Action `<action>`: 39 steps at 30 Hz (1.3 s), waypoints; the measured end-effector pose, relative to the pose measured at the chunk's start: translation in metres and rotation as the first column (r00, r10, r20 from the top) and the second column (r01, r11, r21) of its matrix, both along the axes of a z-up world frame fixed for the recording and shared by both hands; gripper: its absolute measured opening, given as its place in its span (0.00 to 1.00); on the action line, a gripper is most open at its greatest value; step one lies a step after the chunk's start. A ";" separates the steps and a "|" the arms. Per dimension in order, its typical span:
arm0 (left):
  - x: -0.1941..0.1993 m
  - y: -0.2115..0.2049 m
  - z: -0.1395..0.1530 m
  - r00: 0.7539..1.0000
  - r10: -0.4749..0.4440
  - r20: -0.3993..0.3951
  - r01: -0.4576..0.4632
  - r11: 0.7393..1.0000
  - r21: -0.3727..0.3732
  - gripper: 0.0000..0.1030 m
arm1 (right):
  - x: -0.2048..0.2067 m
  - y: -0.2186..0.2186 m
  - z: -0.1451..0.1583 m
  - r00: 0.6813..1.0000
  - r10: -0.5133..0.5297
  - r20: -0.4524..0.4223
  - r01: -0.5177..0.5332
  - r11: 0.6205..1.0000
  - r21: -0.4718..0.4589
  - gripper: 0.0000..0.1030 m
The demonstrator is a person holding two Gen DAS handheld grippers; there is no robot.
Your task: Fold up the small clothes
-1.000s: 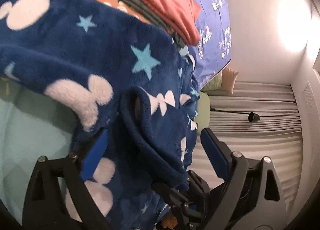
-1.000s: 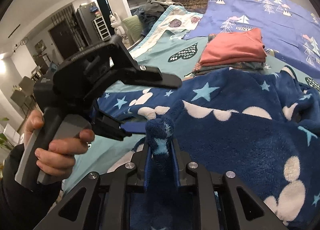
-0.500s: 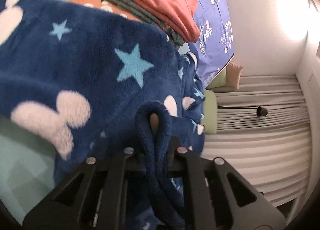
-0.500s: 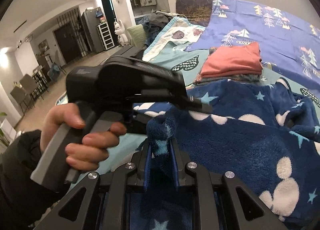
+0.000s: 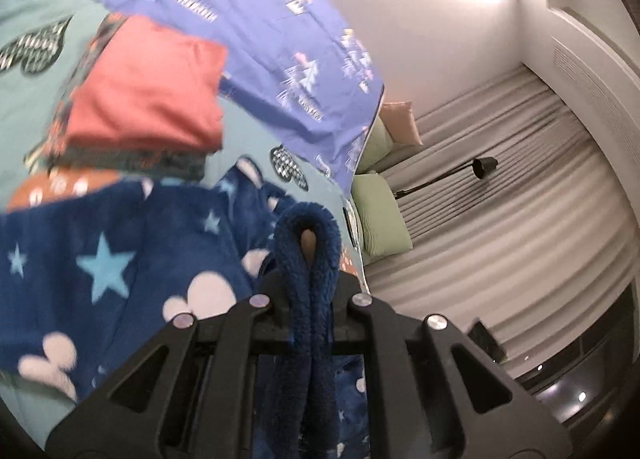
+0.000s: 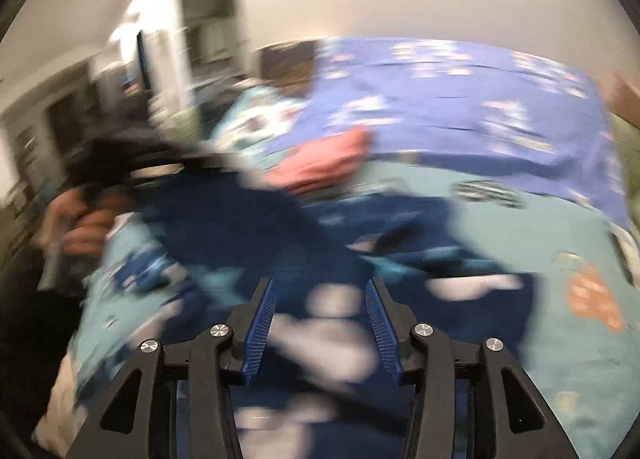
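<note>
1. Fleece fills most of your view: the navy garment (image 5: 120, 259) with pale stars and white mouse-head shapes lies spread on the teal bed sheet (image 5: 24, 115).
2. Your left gripper (image 5: 308, 299) has its jaws closed tight on a doubled fold of that navy garment; the fold loops up between the black fingers and the cloth trails down below them.
3. Your right gripper (image 6: 320, 323) has its jaws opening. The blue ribbed pads (image 6: 262, 323) stand apart, and the navy fleece (image 6: 300, 227) shows in the gap between them, but they do not press on it.
4. The right wrist view is badly smeared, so you cannot tell fine detail of the cloth there.
5. At the left edge of that blurred view you can make out your left hand (image 6: 80, 227) wrapped round the handle of the other gripper, near the garment's far edge.
6. Behind the fleece, in the left wrist view, sits a stack of folded clothes (image 5: 148, 99) with a coral-red piece on top and patterned pieces under it, close beside the navy garment.
7. A purple quilt (image 5: 288, 43) printed with trees lies past the stack, towards the wall.
8. Two green pillows (image 5: 380, 215) rest at the bed's edge, with grey curtains (image 5: 500, 219) and a black lamp (image 5: 484, 167) beyond them.
</note>
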State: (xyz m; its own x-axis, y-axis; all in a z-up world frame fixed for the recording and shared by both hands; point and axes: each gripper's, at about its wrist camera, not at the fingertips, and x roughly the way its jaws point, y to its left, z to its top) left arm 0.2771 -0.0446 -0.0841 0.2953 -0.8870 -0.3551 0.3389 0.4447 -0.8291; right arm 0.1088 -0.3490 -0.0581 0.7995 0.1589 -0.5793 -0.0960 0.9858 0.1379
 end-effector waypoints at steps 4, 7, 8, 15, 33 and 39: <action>0.014 0.017 -0.035 0.993 0.064 -0.099 -0.063 0.998 0.015 0.11 | 0.033 -0.060 0.002 0.994 -0.086 -0.073 0.089 0.995 0.038 0.47; 0.020 0.030 -0.084 0.970 0.121 -0.209 -0.109 0.992 0.070 0.11 | 0.050 -0.080 -0.023 0.989 -0.041 -0.143 0.064 0.985 0.159 0.47; 0.019 0.035 -0.102 0.959 0.138 -0.249 -0.121 0.989 0.084 0.11 | 0.049 -0.080 -0.029 0.988 -0.010 -0.154 0.038 0.982 0.183 0.47; 0.007 0.049 -0.152 0.924 0.145 -0.354 -0.139 0.989 0.044 0.12 | 0.046 -0.087 -0.093 0.955 0.054 -0.292 -0.038 0.997 0.060 0.30; 0.009 0.068 -0.124 0.924 0.237 -0.299 -0.204 0.969 0.139 0.17 | -0.026 -0.095 -0.084 0.961 -0.012 -0.276 0.002 0.999 -0.038 0.30; 0.011 0.093 -0.102 0.928 0.287 -0.238 -0.251 0.953 0.172 0.22 | -0.028 -0.081 -0.051 0.981 -0.026 -0.193 0.007 0.995 -0.102 0.43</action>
State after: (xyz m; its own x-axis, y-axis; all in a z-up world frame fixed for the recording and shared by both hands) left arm 0.2877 0.0481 -0.1858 0.3981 -0.7245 -0.5627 -0.0265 0.6041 -0.7965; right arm 0.0804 -0.4300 -0.1087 0.6725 0.0798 -0.7358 -0.0607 0.9968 0.0526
